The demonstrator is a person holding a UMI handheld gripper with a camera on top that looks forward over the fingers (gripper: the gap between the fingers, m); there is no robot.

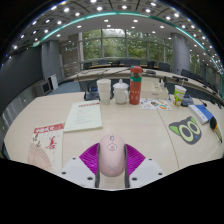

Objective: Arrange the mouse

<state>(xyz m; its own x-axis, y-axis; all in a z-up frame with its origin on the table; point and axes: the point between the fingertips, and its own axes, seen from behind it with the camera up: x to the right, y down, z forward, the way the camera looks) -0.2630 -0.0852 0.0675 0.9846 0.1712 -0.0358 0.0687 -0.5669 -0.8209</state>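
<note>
A white mouse [111, 156] sits between the gripper [111, 160] pads on the table [130, 125].
</note>
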